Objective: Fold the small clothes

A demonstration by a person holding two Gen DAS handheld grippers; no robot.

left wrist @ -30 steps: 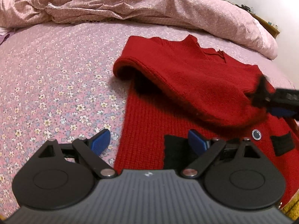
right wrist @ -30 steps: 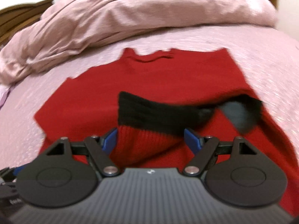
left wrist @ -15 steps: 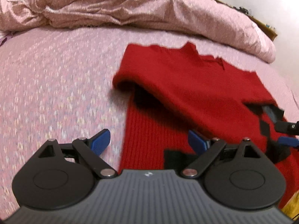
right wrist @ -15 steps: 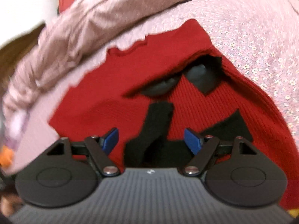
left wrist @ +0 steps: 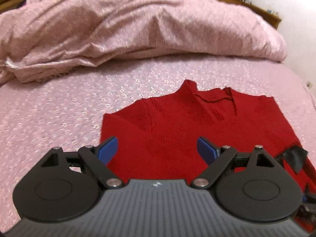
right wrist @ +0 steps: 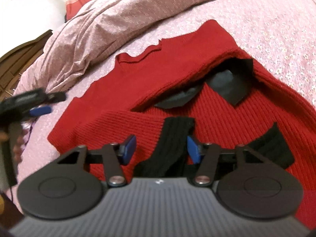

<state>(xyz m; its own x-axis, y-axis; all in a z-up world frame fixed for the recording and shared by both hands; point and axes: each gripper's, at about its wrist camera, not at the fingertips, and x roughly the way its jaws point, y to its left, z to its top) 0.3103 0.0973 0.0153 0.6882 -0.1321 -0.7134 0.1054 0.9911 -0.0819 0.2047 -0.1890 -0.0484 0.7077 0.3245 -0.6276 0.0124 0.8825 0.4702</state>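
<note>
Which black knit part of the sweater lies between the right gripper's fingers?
The ribbed cuff: it sits between the jaws of the right gripper, which have just been closing. The other black band lies right, outside them.

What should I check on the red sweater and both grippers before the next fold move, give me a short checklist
1. Red sweater lies on the bed sheet, not hanging over an edge: ok.
2. Left sleeve folded across the body: ok, it lies over the front.
3. Black cuff lines up between the right gripper's pads: ok; the jaws have just been closing around it, and the pads do not press it yet.
4. Left gripper free of cloth: ok, open above the sweater, nothing between the pads.
5. Grey label tucked in: not ok, it sticks out under the folded part.
6. Hem flat: cannot tell, hidden behind the gripper body.
</note>
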